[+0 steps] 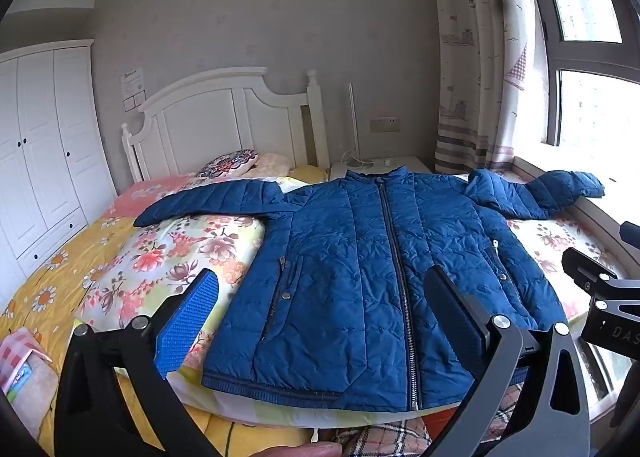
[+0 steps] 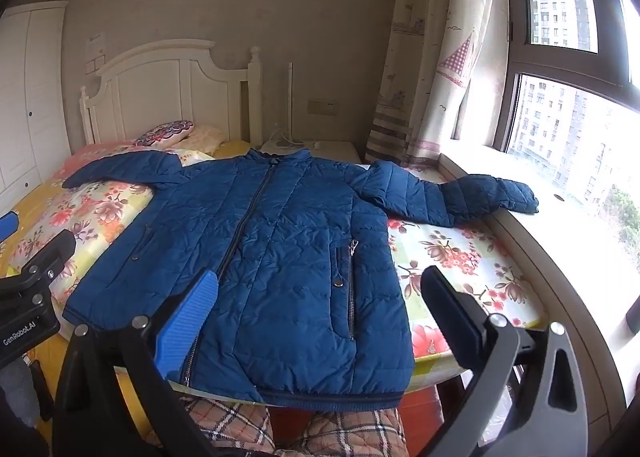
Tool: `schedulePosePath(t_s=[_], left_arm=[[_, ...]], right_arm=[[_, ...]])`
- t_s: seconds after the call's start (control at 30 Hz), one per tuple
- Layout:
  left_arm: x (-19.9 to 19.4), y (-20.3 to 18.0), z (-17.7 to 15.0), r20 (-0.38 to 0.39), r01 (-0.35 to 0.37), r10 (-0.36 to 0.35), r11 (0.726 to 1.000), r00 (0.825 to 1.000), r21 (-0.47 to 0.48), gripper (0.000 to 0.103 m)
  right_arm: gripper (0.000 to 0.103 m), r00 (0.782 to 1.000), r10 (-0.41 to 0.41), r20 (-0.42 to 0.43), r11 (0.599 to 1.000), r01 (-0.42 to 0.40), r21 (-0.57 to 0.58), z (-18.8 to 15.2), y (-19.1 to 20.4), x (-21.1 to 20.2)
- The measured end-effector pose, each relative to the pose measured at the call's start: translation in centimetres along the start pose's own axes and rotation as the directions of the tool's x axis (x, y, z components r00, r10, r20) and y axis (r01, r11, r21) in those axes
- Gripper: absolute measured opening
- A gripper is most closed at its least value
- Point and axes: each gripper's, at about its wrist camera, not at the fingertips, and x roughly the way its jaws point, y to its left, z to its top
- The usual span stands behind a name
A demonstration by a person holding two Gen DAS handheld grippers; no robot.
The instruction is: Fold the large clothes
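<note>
A blue quilted zip jacket (image 1: 352, 257) lies flat and face up on a floral quilt, zipped, with both sleeves spread out. Its left sleeve (image 1: 208, 201) lies toward the pillows; its right sleeve (image 2: 472, 193) drapes onto the window sill. The jacket also fills the right wrist view (image 2: 264, 253). My left gripper (image 1: 324, 317) is open and empty, hovering above the jacket's lower hem. My right gripper (image 2: 320, 317) is open and empty above the hem on the jacket's right side. Neither touches the fabric.
The floral quilt (image 1: 168, 257) lies on a yellow bed sheet (image 1: 48, 265). A white headboard (image 1: 224, 117) and pillows (image 1: 232, 163) are at the far end. A white nightstand (image 2: 332, 147), curtain (image 2: 432, 57) and window sill (image 2: 560, 225) are on the right. A white wardrobe (image 1: 40, 145) stands left.
</note>
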Motion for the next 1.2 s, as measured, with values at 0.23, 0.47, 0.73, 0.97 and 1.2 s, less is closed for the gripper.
schedulePosePath(t_s=[0.23,0.47,0.73,0.97,1.2], left_arm=[[0.4,0.8,-0.8,-0.008,0.000,0.000,1.000,1.000,0.002,0.098],[0.8,0.2,-0.8,-0.009,-0.005,0.005,1.000,1.000,0.005,0.098],[0.7,0.0,-0.7,-0.011,-0.007,0.007,1.000,1.000,0.005,0.098],[0.7,0.0,-0.7,-0.013,-0.006,0.006,1.000,1.000,0.004,0.098],[0.8,-0.1,-1.0,-0.018,-0.008,0.008,1.000,1.000,0.002,0.098]], right_arm=[[0.101,1.000,0.001,-0.001,1.000,-0.001,0.000,-0.1,0.2,-0.1],[0.101,1.000,0.004,0.000,1.000,-0.004,-0.004,-0.2,0.6,-0.1],[0.101,1.000,0.004,-0.001,1.000,-0.004,-0.003,-0.2,0.5,-0.1],[0.101,1.000,0.009,-0.003,1.000,-0.009,-0.005,-0.4,0.8,0.0],[0.101,1.000,0.008,-0.004,1.000,-0.008,-0.004,-0.4,1.0,0.0]])
